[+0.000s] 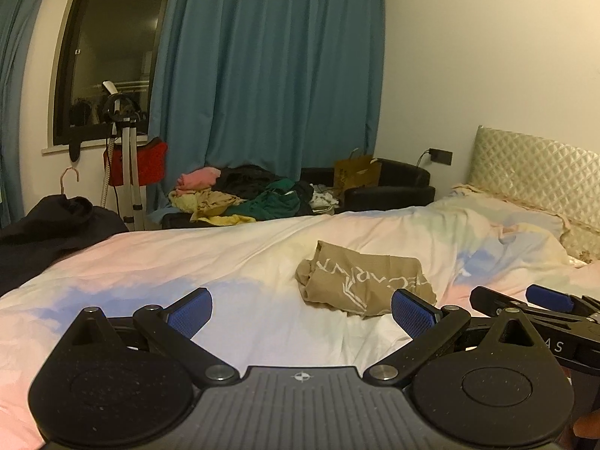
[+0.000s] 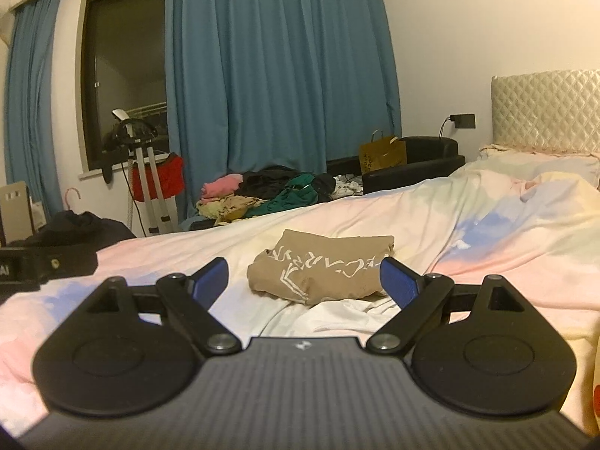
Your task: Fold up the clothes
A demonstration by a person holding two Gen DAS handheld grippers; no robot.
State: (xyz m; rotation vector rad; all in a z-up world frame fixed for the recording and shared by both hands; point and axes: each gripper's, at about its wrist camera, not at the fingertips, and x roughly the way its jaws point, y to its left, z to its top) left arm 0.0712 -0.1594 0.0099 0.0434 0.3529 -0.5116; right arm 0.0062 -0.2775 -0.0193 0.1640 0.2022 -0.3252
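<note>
Fingers [image 2: 213, 281] spread, empty | tan garment [image 2: 322, 270] on pastel bedspread [image 2: 487, 247]

My left gripper [image 1: 302, 309] is matte black plastic: a ribbed grey-black centre plate with a small compass-like mark, flanked by two round discs with raised triangular lugs. Silver screws pin the jointed black link arms. My fingers [image 1: 191, 313] carry blue textured pads (finely dimpled). My right gripper [image 2: 303, 281] looks the same, its casing bearing pale lettering on the side.
</note>
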